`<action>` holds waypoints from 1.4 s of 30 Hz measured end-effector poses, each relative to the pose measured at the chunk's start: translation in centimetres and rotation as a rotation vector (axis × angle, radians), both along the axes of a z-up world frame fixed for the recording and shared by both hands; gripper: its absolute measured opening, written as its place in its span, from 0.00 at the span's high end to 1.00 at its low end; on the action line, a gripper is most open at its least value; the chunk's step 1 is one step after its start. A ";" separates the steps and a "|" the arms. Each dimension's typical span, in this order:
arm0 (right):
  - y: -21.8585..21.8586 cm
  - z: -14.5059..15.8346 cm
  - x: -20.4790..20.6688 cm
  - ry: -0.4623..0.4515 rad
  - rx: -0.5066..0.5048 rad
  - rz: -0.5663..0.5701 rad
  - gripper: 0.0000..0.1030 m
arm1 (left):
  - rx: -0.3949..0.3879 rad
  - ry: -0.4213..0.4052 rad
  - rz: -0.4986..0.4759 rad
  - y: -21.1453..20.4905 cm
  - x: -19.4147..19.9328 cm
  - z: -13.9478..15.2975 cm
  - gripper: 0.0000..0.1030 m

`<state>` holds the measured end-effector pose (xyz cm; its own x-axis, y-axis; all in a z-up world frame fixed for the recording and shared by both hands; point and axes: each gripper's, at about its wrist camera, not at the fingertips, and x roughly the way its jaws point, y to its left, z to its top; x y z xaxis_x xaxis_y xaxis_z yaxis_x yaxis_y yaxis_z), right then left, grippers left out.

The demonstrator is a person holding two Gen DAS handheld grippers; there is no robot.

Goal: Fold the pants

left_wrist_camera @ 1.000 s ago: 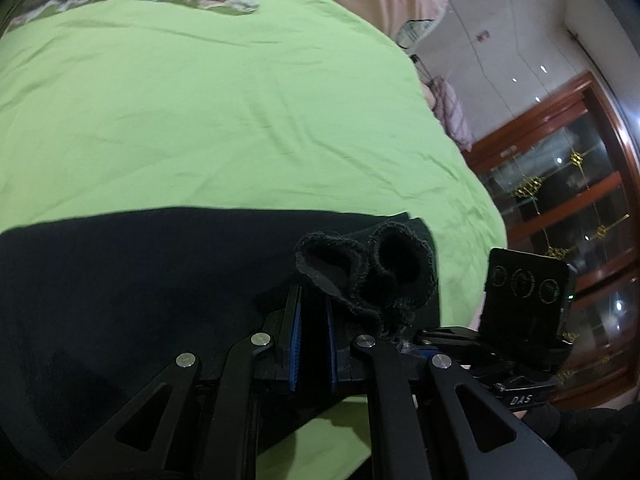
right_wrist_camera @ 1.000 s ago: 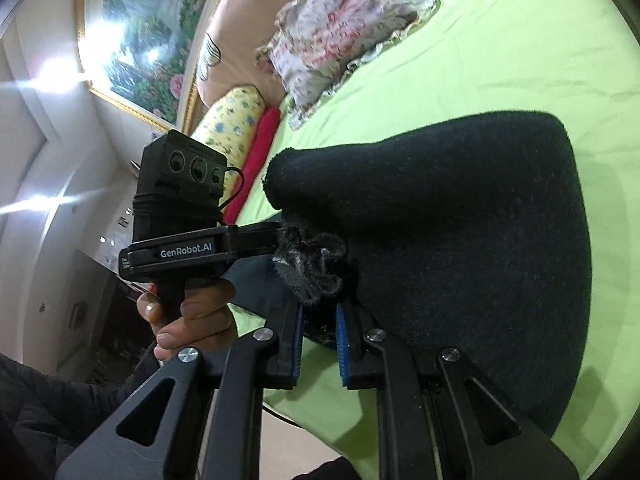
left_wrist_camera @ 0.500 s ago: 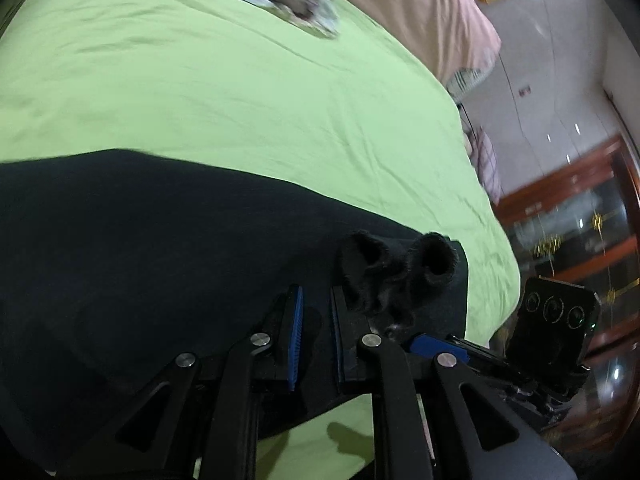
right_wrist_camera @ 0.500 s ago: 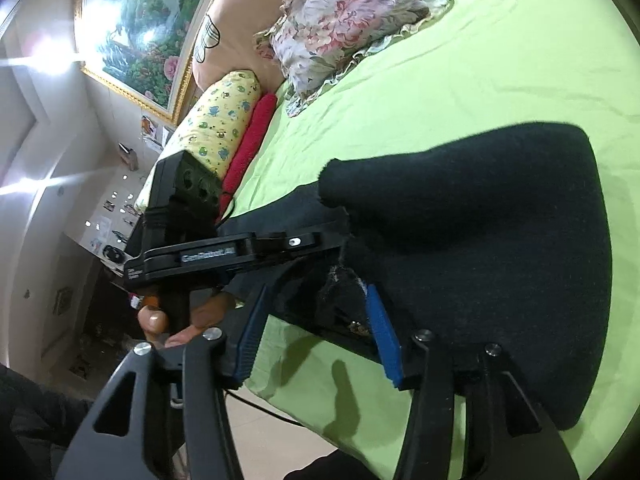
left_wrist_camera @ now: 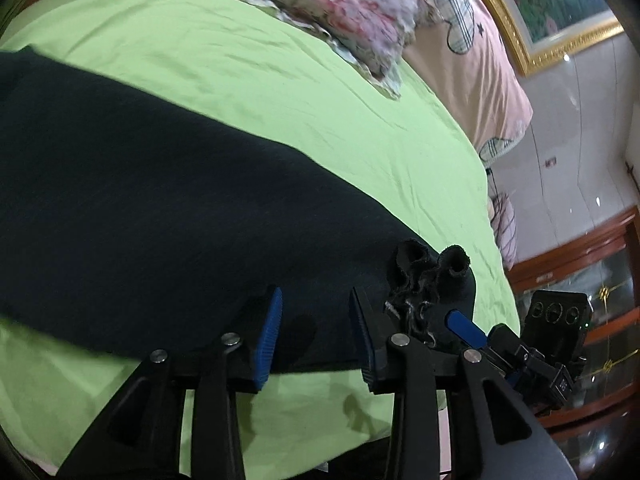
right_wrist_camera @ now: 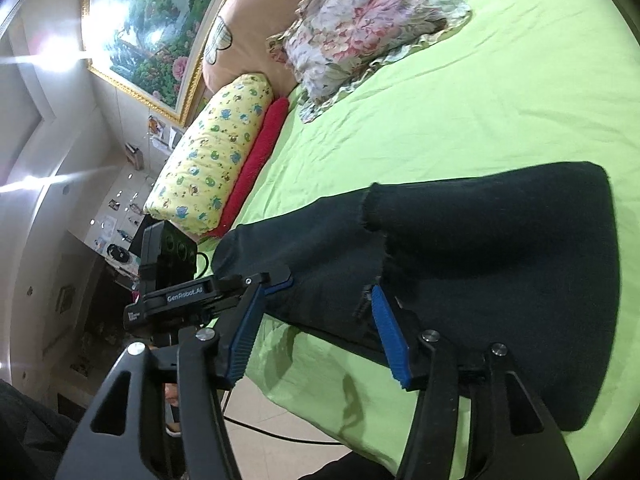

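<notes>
Black pants lie folded on the green bed sheet, near the bed's front edge. Their cuffs sit bunched at the right end. My left gripper is open and empty, hovering over the pants' near edge, left of the cuffs. In the right wrist view the pants spread to the right with one layer lying over another. My right gripper is open and empty at their near edge. The left gripper's body shows at its left.
A floral pillow and a pink headboard cushion lie at the far end of the bed. A yellow patterned pillow and a red one lie at the bed's side. A wooden glass cabinet stands beyond the bed.
Both grippers have opened and let go of the pants' cuffs, which now rest on the folded pants. Both grippers have drawn back toward the bed's near edge.
</notes>
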<state>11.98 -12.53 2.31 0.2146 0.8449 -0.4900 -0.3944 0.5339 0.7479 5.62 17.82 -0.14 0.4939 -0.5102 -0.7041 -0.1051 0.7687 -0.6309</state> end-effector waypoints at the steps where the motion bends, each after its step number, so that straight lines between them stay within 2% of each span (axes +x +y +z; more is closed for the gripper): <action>1: 0.3 0.1 0.0 0.001 0.005 0.011 0.44 | -0.004 0.000 0.013 0.4 -0.6 0.0 0.65; 9: 2.2 0.8 -0.3 -0.024 -0.008 0.064 0.44 | -0.014 0.012 0.107 3.1 -3.6 0.3 0.55; 13: 2.8 0.9 -0.4 -0.033 -0.014 0.072 0.44 | 0.028 0.005 0.192 4.6 -5.2 1.2 0.41; 19: 3.9 1.0 -0.5 -0.037 -0.034 0.096 0.44 | 0.016 0.007 0.286 7.0 -7.0 2.0 0.33; 25: 5.5 1.3 -0.3 -0.049 -0.045 0.133 0.44 | 0.048 0.013 0.415 10.4 -9.3 2.4 0.28; 29: 7.3 1.8 0.3 -0.067 -0.064 0.174 0.44 | 0.039 0.019 0.481 12.5 -10.7 2.0 0.26; 35: 11.5 3.0 1.9 -0.110 -0.096 0.261 0.44 | -0.007 0.037 0.576 15.6 -11.8 0.8 0.24; 42: 17.4 4.4 4.4 -0.180 -0.160 0.370 0.43 | -0.018 0.057 0.640 17.0 -11.5 -0.4 0.23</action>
